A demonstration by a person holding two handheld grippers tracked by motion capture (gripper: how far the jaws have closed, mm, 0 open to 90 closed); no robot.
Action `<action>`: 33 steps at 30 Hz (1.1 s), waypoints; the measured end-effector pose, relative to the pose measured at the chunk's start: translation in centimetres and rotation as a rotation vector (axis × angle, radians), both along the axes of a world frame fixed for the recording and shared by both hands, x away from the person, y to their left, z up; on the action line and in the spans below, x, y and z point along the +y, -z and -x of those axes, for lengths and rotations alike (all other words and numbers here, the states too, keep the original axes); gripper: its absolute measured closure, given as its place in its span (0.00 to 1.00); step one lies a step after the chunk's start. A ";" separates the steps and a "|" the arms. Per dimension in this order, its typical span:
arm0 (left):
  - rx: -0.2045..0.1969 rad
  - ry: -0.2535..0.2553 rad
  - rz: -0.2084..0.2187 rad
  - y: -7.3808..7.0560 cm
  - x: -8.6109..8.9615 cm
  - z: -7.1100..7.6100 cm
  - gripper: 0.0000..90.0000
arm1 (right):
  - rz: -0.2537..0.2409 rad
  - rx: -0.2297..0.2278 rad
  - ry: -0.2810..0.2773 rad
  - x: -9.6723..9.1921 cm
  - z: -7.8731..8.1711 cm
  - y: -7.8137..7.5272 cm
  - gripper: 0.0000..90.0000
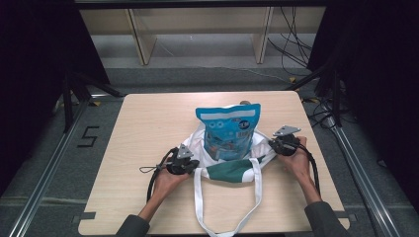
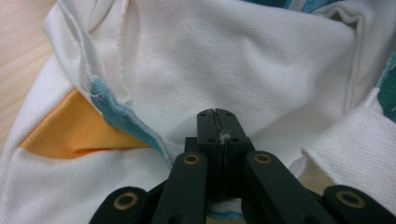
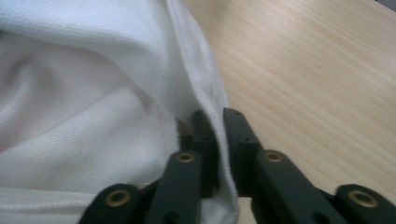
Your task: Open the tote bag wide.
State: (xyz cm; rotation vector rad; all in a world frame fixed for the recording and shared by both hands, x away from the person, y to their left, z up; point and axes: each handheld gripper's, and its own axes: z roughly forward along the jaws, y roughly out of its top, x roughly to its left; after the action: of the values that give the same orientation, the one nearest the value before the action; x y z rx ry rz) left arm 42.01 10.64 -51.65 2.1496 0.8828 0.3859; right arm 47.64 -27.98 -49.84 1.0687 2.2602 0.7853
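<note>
With both the left gripper [image 1: 190, 165] and right gripper [image 1: 274, 144] clamped on the white tote bag's [image 1: 232, 170] rim at frame centre, a jerky pull could topple the upright blue snack pouch [image 1: 229, 131] onto the desk [image 1: 148, 123].

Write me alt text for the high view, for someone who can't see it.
A person's two hands hold the left gripper and right gripper at opposite sides of a white and green cloth bag on a light wooden table. A blue snack pouch stands in the bag.
</note>
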 end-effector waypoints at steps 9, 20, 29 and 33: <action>-0.018 -0.006 -0.002 -0.1 -0.1 0.1 0.89 | -0.138 -0.035 0.048 -1.4 0.4 -1.8 0.58; -0.009 -0.034 0.119 -1.2 0.3 0.5 0.68 | -0.288 -0.031 -0.004 -2.1 4.0 -6.1 0.54; -0.020 -0.075 0.184 -2.7 0.9 1.1 0.56 | -0.293 -0.036 -0.076 -0.9 5.7 -6.8 0.54; -0.027 -0.091 0.214 -3.6 1.6 1.4 0.53 | -0.288 -0.018 -0.078 -0.6 6.3 -6.6 0.53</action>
State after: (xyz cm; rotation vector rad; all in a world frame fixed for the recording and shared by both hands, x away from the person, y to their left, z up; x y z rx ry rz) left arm 40.64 12.20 -48.04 1.9098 0.9646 0.3482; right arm 41.38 -28.55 -43.21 1.0987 2.2308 1.1753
